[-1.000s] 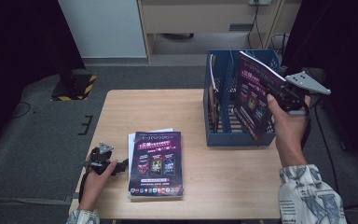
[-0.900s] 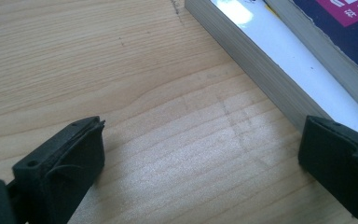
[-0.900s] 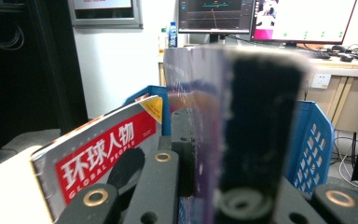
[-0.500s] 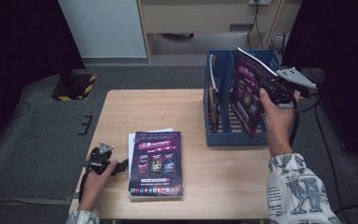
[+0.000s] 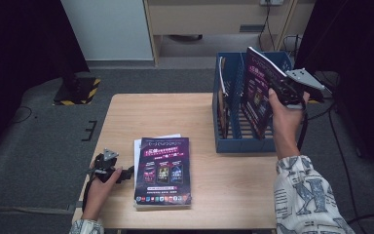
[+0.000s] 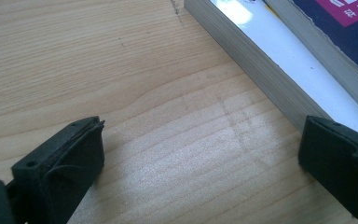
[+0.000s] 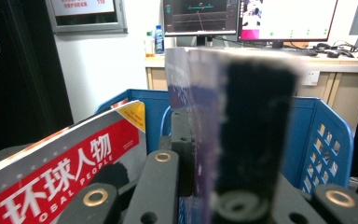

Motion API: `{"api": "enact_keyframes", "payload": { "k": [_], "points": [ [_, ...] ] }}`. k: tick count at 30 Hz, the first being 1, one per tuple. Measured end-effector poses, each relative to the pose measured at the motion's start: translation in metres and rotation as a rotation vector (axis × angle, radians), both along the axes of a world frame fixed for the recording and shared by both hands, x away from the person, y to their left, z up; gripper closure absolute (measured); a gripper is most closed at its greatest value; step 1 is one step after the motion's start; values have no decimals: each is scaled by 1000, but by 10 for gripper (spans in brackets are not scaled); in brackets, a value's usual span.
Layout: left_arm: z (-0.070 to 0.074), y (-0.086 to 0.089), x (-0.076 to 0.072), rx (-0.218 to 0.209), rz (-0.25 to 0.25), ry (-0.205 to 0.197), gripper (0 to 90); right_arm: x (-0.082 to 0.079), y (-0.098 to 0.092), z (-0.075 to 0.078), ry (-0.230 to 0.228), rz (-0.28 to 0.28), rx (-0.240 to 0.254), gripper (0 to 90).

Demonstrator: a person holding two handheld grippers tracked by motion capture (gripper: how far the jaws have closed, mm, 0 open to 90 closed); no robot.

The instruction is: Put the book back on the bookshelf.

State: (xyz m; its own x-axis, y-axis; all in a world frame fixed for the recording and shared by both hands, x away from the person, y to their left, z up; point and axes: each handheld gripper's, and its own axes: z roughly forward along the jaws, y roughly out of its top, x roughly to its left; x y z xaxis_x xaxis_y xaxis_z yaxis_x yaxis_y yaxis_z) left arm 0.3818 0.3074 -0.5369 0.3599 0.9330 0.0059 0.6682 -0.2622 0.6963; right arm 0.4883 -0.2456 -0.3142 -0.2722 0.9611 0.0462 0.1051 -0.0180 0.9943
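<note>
Inspection of the high view finds the right gripper [image 5: 278,90] raised over the blue file rack [image 5: 246,144] at the far right of the wooden table [image 5: 233,195]. Its jaws are clamped on the upper edge of a purple magazine [image 5: 256,97], which is held tilted with its lower corner down inside the rack, between the dividers. In the right gripper view the same magazine [image 7: 191,93] is seen edge-on, pinched between the two black jaws, with the rack's blue lattice wall [image 7: 328,140] behind it. A second magazine with a red title band [image 7: 70,182] is noted standing aslant in the rack beside the held one; in the high view it appears as a thin upright edge [image 5: 222,107] in the rack's left compartment. The left gripper [image 5: 111,168] is recorded resting low at the near left part of the table, just beside a stack of magazines [image 5: 163,170] that lies flat, topped by a purple cover. In the left gripper view its jaws are seen well apart with bare tabletop [image 6: 144,102] between them; the one at the right of that view stands against the side of the stack [image 6: 261,79], though contact cannot be confirmed. Nothing is gripped by it. Monitors [image 7: 242,16] and bottles [image 7: 154,39] are noted on a desk behind the rack.
</note>
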Motion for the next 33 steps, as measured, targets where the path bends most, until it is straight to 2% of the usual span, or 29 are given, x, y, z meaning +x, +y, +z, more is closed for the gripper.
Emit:
{"api": "enact_keyframes", "payload": {
  "k": [3, 9, 20, 27, 33],
  "points": [
    [0, 0, 0, 0, 0, 0, 0, 7, 2, -6, -7, -8, 28, 841],
    [0, 0, 0, 0, 0, 0, 0, 16, 1, -12, -15, -35, 46, 840],
    [0, 0, 0, 0, 0, 0, 0, 22, 5, -18, -13, -46, 31, 840],
    [0, 0, 0, 0, 0, 0, 0, 30, 13, -27, -14, -39, 3, 840],
    [0, 0, 0, -1, -2, 0, 0, 33, 13, -34, -12, -48, 1, 840]
  ]
}}
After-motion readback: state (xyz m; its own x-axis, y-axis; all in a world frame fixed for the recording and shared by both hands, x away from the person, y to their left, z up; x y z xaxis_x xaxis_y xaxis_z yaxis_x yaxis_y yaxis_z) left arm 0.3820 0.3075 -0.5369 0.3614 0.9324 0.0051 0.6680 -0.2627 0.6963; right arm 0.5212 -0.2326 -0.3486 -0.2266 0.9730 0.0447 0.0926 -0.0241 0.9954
